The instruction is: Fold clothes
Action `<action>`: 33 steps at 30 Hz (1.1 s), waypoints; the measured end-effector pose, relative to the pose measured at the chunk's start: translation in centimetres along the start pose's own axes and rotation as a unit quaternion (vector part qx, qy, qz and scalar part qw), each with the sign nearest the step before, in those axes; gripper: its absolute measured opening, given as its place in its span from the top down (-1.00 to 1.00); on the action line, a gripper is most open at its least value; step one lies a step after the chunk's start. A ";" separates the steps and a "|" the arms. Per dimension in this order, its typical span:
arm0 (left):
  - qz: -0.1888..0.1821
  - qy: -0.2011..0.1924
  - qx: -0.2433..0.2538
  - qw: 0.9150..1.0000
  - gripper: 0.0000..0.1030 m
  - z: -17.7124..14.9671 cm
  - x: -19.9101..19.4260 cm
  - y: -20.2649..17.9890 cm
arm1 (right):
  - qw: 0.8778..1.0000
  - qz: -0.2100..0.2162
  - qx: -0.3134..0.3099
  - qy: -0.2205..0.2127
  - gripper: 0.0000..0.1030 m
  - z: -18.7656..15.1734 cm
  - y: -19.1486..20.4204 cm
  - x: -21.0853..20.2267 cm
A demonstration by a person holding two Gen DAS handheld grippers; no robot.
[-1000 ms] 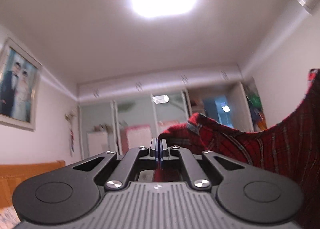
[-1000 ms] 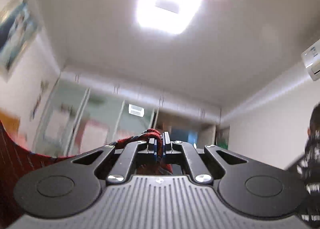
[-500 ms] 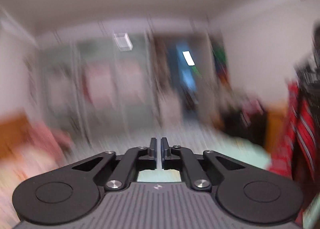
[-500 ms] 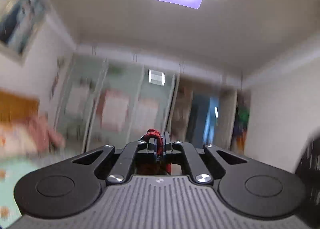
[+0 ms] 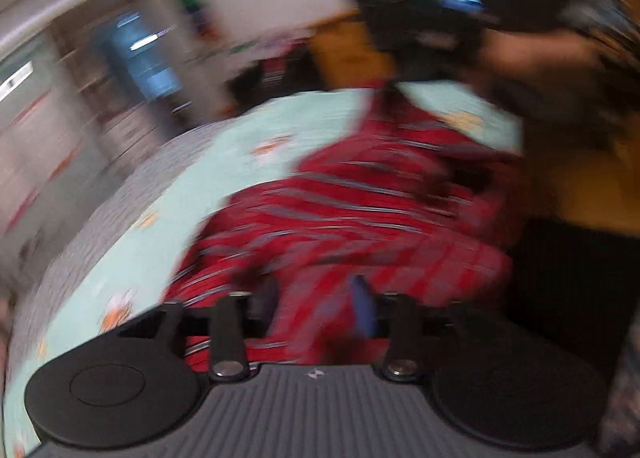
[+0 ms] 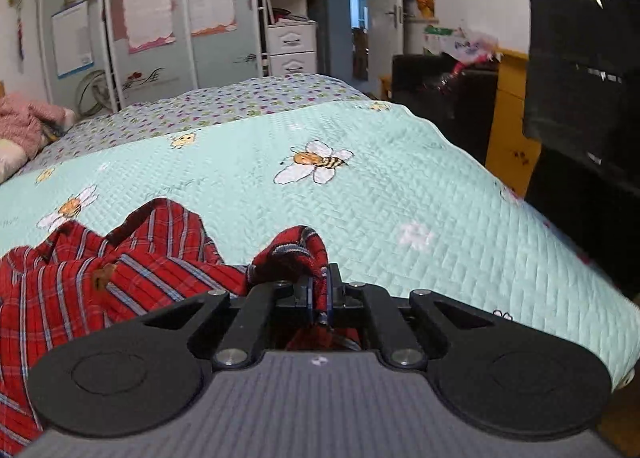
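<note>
Red plaid shirt [image 6: 120, 274] lies crumpled on the bed [image 6: 400, 186]; the right hand-held gripper [image 6: 319, 294] pinches a fold, the left hand-held gripper [image 5: 316, 298], jaws just opening, straddles cloth unpinched. One-sided pulling could bunch it.

Each camera sits just behind its tool, looking forward and down along the fingers, close over the bed [image 6: 384, 162]. The left view is blurred; the right is sharp, facing the wardrobe [image 6: 152, 18] beyond. Both share the bed and shirt [image 5: 360, 210].
</note>
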State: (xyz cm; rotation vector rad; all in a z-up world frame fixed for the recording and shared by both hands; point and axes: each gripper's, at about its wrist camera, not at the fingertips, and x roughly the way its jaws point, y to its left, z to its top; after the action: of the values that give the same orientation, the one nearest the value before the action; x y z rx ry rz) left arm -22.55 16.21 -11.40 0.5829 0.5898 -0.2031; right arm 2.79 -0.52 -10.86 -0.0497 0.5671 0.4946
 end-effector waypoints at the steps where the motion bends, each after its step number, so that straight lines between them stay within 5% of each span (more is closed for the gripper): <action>1: -0.006 0.006 0.030 1.000 0.01 -0.2 0.1 -1.1 | 1.000 0.004 0.002 0.000 0.86 0.1 0.3 0.1; 7: -0.004 0.012 0.163 0.986 -0.15 -2.2 0.0 -4.1 | 1.000 0.024 0.008 0.007 0.79 0.6 1.8 0.4; 12: -0.007 0.005 0.265 0.964 -0.16 -4.1 0.5 -5.2 | 0.998 0.029 0.053 0.022 0.79 0.5 0.4 0.5; 18: -0.032 -0.025 0.334 0.942 -0.24 -3.6 2.7 -6.4 | 0.995 0.034 0.085 0.039 0.78 0.1 -0.4 1.1; 19: -0.028 -0.013 0.334 0.942 -0.09 -3.4 3.8 -6.3 | 0.995 0.036 0.090 0.039 0.78 0.0 -0.4 1.1; 20: -0.027 0.003 0.316 0.948 0.63 -2.9 4.9 -5.9 | 0.994 0.038 0.092 0.040 0.78 0.0 -0.3 0.9; 21: -0.031 0.019 0.271 0.962 0.94 -2.0 5.7 -4.8 | 0.994 0.041 0.092 0.039 0.78 -0.1 -0.1 0.7; 23: -0.044 0.017 0.104 0.993 0.94 0.3 6.1 -0.2 | 0.995 0.048 0.084 0.035 0.78 -0.1 0.2 0.1; 25: -0.002 -0.018 -0.053 0.998 0.94 1.7 5.0 5.0 | 0.996 0.055 0.068 0.017 0.79 -0.2 0.6 -0.9; 27: 0.065 -0.059 -0.149 0.985 0.94 2.0 2.8 9.3 | 0.997 0.056 0.045 -0.014 0.84 0.0 1.4 -2.1; 29: 0.133 -0.100 -0.224 0.960 0.95 2.1 0.1 13.3 | 0.997 0.052 0.017 -0.051 0.86 0.5 2.6 -3.4; 33: 0.236 -0.180 -0.278 0.913 0.95 2.1 -7.4 18.1 | 0.985 0.045 -0.054 -0.154 0.88 3.3 6.6 -7.0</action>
State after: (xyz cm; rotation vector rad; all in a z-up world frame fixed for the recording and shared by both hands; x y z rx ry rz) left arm -21.43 29.98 2.62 0.1099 0.1160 0.3092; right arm -3.65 2.83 -3.78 -0.0489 0.2389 0.6081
